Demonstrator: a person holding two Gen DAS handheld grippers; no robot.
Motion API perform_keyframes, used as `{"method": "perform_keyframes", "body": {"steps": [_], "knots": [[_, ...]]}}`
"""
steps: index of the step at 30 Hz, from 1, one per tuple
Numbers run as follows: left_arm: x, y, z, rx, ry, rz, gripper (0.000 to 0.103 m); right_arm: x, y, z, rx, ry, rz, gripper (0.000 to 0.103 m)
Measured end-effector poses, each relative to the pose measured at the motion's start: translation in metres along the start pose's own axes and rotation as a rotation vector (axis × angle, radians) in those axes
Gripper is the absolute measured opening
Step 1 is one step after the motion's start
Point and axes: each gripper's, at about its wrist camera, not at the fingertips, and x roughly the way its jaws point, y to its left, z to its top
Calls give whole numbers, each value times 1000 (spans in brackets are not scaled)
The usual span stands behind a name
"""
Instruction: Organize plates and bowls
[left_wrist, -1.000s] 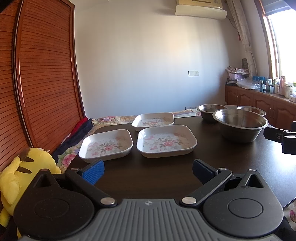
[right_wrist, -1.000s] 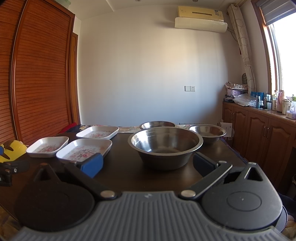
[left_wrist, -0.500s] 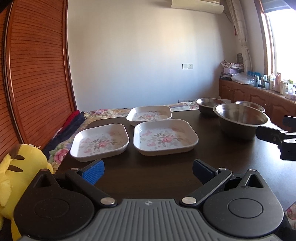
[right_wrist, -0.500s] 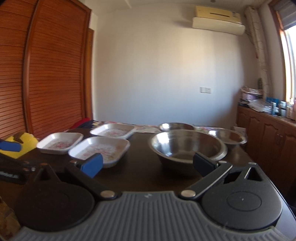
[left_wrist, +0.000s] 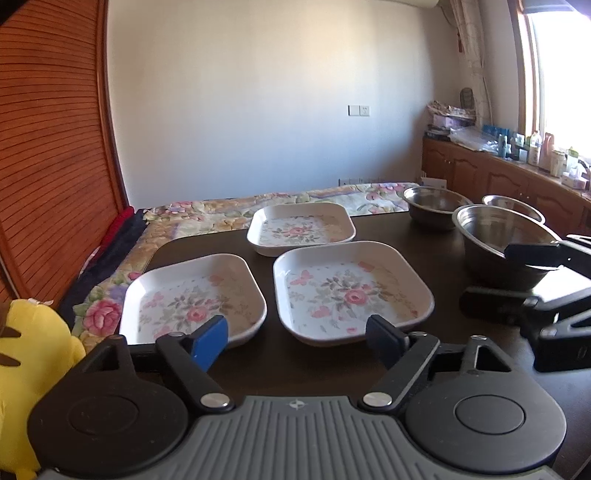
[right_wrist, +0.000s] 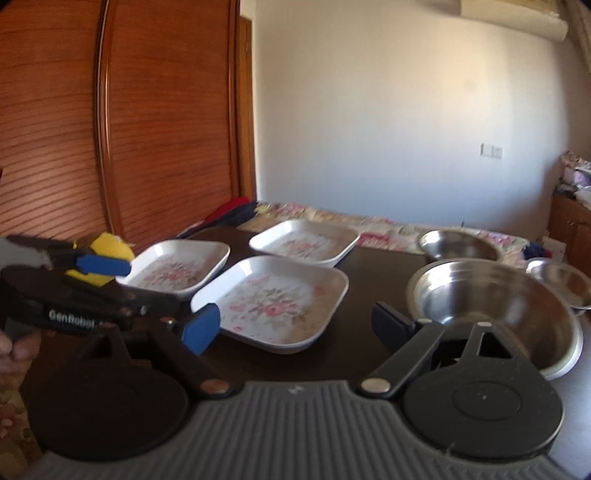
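Note:
Three white square floral plates lie on the dark table (left_wrist: 424, 236): a left plate (left_wrist: 192, 295), a larger middle plate (left_wrist: 351, 291) and a far plate (left_wrist: 301, 229). To their right stand a large steel bowl (left_wrist: 498, 240) and two smaller steel bowls (left_wrist: 432, 206) (left_wrist: 513, 205). My left gripper (left_wrist: 295, 341) is open and empty, just short of the gap between the two near plates. My right gripper (right_wrist: 295, 328) is also open and empty, facing the middle plate (right_wrist: 273, 302), with the large bowl (right_wrist: 491, 295) at its right finger.
A yellow plush toy (left_wrist: 33, 354) sits off the table's left corner. A floral cloth (left_wrist: 295, 199) lies beyond the far edge. A ribbed wooden door (left_wrist: 48, 147) fills the left; a cabinet (left_wrist: 517, 173) with bottles runs along the right wall.
Both grippers have moved forward and tilted down over the table. The right one has swung left from the large bowl to the plates. Nothing was grasped.

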Motion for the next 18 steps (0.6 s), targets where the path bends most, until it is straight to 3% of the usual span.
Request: {"method": "perform_keyframes", "body": {"steps": [11,15,18], "knots": [[50,18,22,19,59,-71,62,48,-8,4,28,129,13,71],[66,18,24,31,78,-83,57,58,-9,4,31,163,20,54],[75,20,25,34,91,-82,51,62,-9,3,24,176,13,51]]}}
